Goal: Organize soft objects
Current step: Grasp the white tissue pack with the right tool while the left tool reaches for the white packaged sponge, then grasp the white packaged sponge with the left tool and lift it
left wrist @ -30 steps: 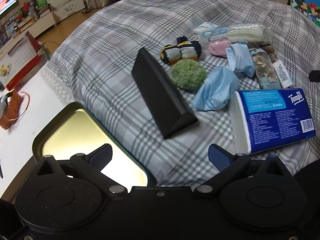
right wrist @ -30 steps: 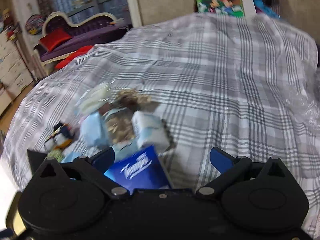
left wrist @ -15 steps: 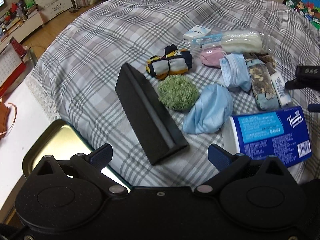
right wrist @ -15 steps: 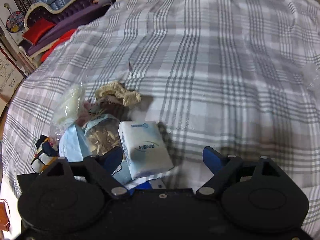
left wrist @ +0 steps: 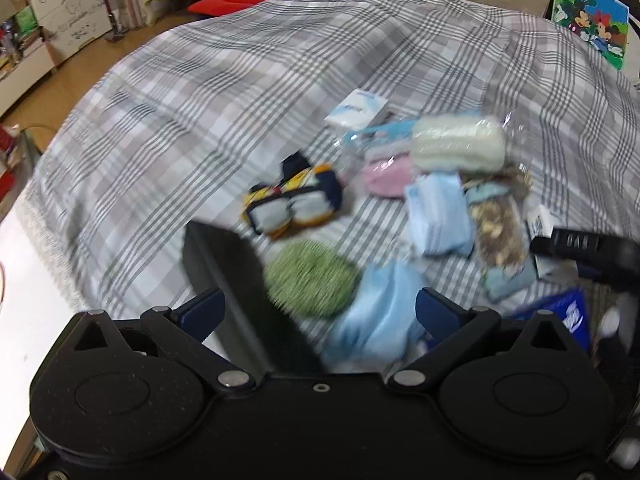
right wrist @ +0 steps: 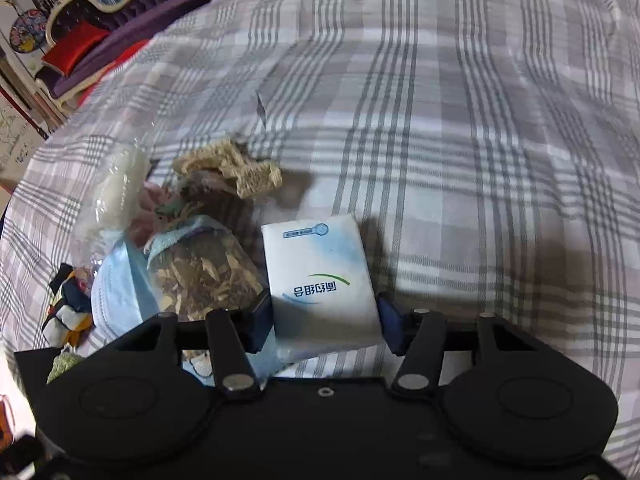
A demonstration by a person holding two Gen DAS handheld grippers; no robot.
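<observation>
The right gripper [right wrist: 324, 318] has now closed on the white tissue pack [right wrist: 320, 280]: its two blue pads press the left and right sides of the pack, at 6 o'clock in the right wrist view. Half a second ago the fingers stood wide apart with the pack only lying in front of them. The pack rests on the grey plaid bedcover [right wrist: 460, 120], and just at its 9 o'clock lies the clear bag of dried bits [right wrist: 204, 272], then a folded blue face mask [right wrist: 116, 284]. A beige knitted piece [right wrist: 236, 164] lies at 11 o'clock from the pack.

The left gripper [left wrist: 320, 312] is held with its fingers far apart and nothing is between them. Compared with the earlier frame it has moved forward over the pile: the black wedge-shaped box [left wrist: 244, 292] and the green fuzzy ball [left wrist: 312, 280] are now much lower in its view, at 6 o'clock, close to the fingers, and the gold tray is not visible any more. The crumpled blue cloth [left wrist: 376, 312] lies just at 3 o'clock of the ball, and the striped socks bundle [left wrist: 296, 204] lies at 12 o'clock of it. The blue Tempo tissue package [left wrist: 568, 312] shows only a corner at 4 o'clock. The picture is blurred.
</observation>
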